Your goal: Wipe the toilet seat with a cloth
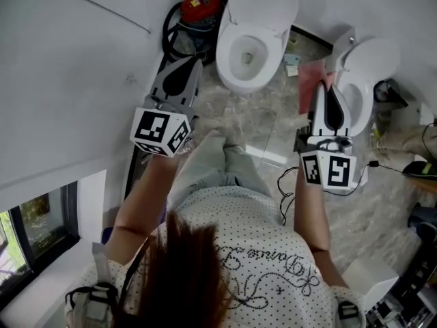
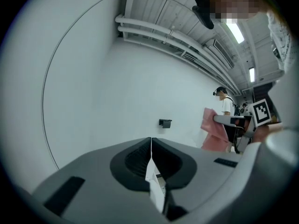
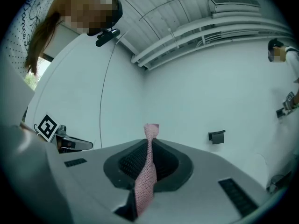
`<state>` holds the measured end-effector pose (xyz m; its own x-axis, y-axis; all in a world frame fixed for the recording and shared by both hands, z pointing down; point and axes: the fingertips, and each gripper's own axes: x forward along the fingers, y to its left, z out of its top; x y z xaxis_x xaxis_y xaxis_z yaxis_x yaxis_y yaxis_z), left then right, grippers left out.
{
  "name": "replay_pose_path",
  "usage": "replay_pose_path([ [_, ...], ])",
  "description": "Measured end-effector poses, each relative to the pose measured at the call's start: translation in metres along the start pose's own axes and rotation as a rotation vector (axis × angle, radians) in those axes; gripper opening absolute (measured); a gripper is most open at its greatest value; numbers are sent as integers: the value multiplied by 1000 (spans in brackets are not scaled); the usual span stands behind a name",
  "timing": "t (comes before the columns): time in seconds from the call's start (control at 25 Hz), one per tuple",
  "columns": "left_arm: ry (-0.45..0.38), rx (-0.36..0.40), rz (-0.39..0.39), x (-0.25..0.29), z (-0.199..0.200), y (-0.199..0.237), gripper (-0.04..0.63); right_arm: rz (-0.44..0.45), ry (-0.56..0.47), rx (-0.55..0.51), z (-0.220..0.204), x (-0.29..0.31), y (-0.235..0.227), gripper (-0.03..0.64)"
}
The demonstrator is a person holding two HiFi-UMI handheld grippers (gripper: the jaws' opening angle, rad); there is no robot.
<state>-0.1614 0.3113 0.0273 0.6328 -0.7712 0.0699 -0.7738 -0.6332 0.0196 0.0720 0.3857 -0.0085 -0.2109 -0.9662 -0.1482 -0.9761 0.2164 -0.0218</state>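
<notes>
Bare floor (image 1: pixel 272 118) lies open between us and the toilet (image 1: pixel 256 39), and we see room there to reach through. The white wall (image 1: pixel 68 80) shuts our left; a red object (image 1: pixel 199 7) (black cable looped beside it) crowds the bowl's left, a second toilet (image 1: pixel 372 67) its right.

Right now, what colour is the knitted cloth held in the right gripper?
Pink. The knitted cloth shows best in the right gripper view.

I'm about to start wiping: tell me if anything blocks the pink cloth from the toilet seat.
Nothing visible does. The pink knitted cloth, clamped in the right gripper, hangs just beside the white toilet on the right, and no object shows between them.
</notes>
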Motion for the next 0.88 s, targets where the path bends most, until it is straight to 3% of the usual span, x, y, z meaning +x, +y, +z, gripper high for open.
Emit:
replay_pose_path([
  [0.28, -7, -18, -21, 37, -6, 36, 3, -30, 17, -17, -13, 46, -4, 35],
  [0.88, 1, -6, -190, 166, 0, 163, 3, -146, 20, -57, -34, 212, 9, 37],
])
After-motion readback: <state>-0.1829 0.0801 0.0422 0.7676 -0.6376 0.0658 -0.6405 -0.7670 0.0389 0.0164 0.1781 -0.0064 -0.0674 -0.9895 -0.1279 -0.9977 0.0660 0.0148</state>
